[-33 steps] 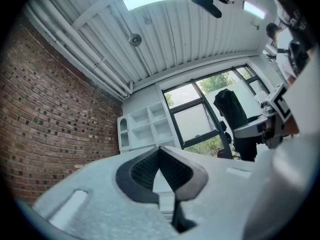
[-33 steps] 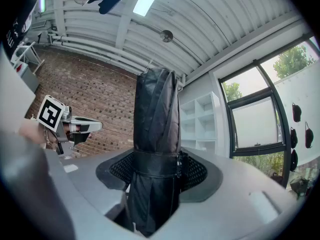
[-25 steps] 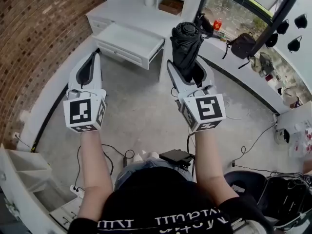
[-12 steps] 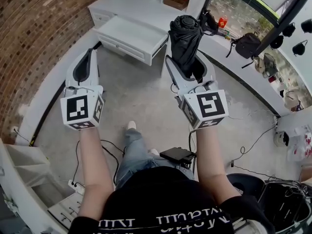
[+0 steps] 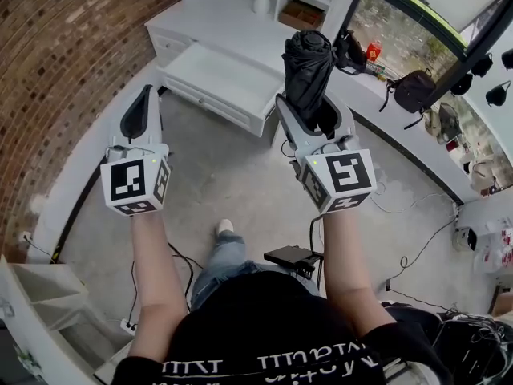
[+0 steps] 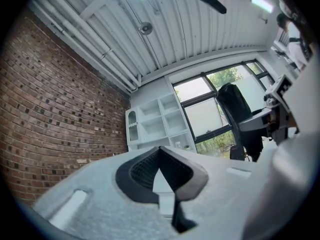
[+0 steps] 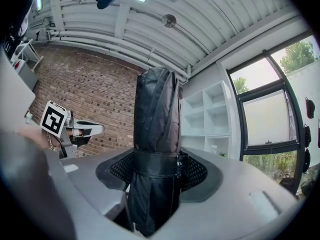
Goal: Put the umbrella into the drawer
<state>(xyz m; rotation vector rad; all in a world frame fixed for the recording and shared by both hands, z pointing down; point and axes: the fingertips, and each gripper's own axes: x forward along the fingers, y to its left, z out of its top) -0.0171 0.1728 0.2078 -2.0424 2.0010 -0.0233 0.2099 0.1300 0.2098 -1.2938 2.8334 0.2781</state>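
A folded black umbrella [image 5: 307, 62] stands upright in my right gripper [image 5: 313, 115], which is shut on its lower part just under the strap. In the right gripper view the umbrella [image 7: 156, 129] fills the gap between the jaws of the right gripper [image 7: 154, 171]. My left gripper [image 5: 145, 103] is held level beside it on the left, shut and empty; its tips meet in the left gripper view [image 6: 160, 150]. The white desk's open drawer [image 5: 228, 77] lies ahead, between and beyond the two grippers.
A brick wall [image 5: 56, 70] runs along the left. White shelves [image 6: 155, 121] stand at the back. A white counter under the window [image 5: 377, 95] carries bags at the right. Cables and a black box [image 5: 292, 257] lie on the floor by the person's foot [image 5: 225, 228].
Both grippers have moved forward toward the desk, and the open drawer now lies closer. The person's leg has stepped forward. The umbrella stays in the right gripper.
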